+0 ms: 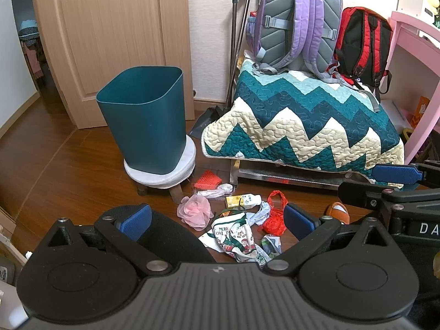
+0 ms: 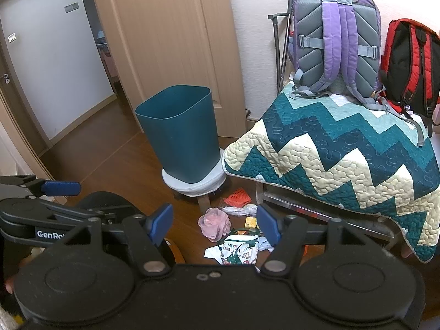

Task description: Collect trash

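Note:
A teal bin (image 1: pixel 145 115) stands on a low white stool (image 1: pixel 161 174); it also shows in the right wrist view (image 2: pixel 183 132). Trash lies on the wood floor: a pink mesh puff (image 1: pixel 194 211), a Christmas-print wrapper (image 1: pixel 236 233), a red plastic bag (image 1: pixel 275 216), a small white-and-yellow bottle (image 1: pixel 243 200) and red netting (image 1: pixel 206 183). My left gripper (image 1: pixel 217 218) is open and empty, held above the pile. My right gripper (image 2: pixel 216 224) is open and empty above the puff (image 2: pixel 214 223) and wrapper (image 2: pixel 238 253).
A bench draped with a teal zigzag quilt (image 1: pixel 302 121) stands right of the bin, with a purple backpack (image 1: pixel 297 24) and a red backpack (image 1: pixel 363 44) on it. A wooden door (image 1: pixel 110 38) is behind the bin. A pink desk (image 1: pixel 412 63) is at the far right.

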A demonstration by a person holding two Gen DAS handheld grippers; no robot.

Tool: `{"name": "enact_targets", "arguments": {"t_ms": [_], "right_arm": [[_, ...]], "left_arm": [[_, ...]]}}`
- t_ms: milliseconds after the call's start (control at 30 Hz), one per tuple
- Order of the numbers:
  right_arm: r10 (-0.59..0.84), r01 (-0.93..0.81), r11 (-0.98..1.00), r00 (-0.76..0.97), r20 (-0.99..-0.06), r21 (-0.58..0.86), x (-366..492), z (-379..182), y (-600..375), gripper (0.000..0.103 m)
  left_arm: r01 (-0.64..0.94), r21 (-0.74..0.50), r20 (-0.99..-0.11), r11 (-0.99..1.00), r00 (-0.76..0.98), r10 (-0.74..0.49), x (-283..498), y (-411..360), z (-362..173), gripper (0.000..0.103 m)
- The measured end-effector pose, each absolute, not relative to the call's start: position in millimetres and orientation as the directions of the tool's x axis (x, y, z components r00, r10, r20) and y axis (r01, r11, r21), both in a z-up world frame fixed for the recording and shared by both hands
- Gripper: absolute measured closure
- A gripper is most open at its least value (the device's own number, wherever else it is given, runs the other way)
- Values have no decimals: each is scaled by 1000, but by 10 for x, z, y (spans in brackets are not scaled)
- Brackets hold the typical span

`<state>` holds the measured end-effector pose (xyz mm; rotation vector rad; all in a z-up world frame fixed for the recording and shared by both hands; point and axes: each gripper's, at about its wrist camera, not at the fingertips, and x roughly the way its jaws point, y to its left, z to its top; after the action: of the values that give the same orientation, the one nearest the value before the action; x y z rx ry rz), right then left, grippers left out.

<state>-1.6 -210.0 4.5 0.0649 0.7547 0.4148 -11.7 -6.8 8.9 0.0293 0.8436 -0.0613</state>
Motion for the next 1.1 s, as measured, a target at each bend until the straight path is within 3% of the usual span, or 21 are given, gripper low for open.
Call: {"name": "enact_targets", "arguments": {"t_ms": [1100], "right_arm": [[389,-332,917,627,-675,221,63,-55,-2098,36]], "left_arm": [[68,-23,-775,997,629,-61,20,-44,-45,0]]}}
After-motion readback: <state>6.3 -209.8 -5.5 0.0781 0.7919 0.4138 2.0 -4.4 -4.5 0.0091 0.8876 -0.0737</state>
